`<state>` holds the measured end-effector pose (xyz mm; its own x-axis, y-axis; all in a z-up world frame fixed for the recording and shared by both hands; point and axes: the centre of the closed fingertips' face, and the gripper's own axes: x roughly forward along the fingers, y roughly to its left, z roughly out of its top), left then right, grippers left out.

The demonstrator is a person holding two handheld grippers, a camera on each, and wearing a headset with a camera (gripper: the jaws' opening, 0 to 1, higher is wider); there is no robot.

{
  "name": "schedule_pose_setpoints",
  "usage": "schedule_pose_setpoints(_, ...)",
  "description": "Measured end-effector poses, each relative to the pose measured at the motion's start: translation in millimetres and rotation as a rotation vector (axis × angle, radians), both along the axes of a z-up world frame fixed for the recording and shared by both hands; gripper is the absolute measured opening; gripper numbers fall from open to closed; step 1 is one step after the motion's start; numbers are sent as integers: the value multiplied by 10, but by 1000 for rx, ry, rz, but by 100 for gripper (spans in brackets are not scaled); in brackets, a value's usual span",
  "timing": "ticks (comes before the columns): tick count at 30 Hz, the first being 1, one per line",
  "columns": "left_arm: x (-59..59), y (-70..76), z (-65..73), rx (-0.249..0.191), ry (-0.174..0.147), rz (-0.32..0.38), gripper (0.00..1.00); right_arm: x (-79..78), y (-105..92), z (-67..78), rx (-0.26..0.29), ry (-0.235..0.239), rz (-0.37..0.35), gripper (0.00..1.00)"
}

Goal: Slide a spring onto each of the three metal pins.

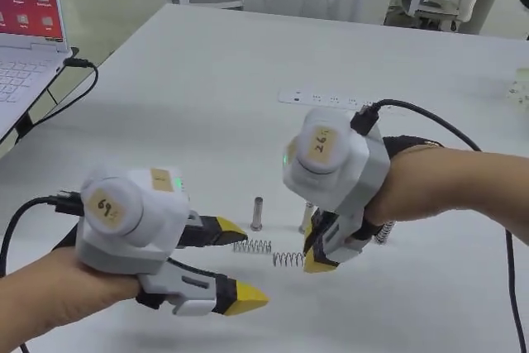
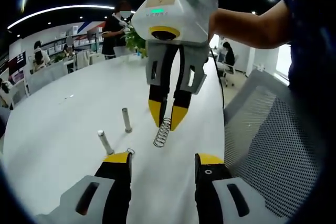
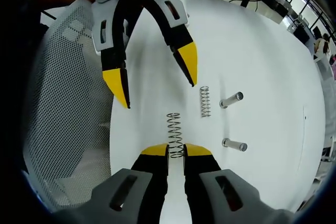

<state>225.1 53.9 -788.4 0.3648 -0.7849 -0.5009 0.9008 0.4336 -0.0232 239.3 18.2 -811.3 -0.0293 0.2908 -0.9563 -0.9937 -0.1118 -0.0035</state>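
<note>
Pinching one end of a spring [image 3: 175, 129] at lower centre of the right gripper view, the right gripper [image 3: 176, 153] seems mid-pickup and must next line it over a pin [image 3: 231, 99] at right, while the left gripper [image 3: 157, 92] hangs with jaws spread.

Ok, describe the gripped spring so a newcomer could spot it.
On the white table, find the right gripper beside the two pins. The spring is pinched by one end in its shut jaws; the other spring lies loose on the table.
</note>
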Motion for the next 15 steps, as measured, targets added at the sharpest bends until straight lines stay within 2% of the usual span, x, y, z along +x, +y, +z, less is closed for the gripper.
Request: schedule_pose_setpoints(15, -25, -72, 9, 3, -16, -35, 34, -115, 134, 47, -5, 2, 49, 8)
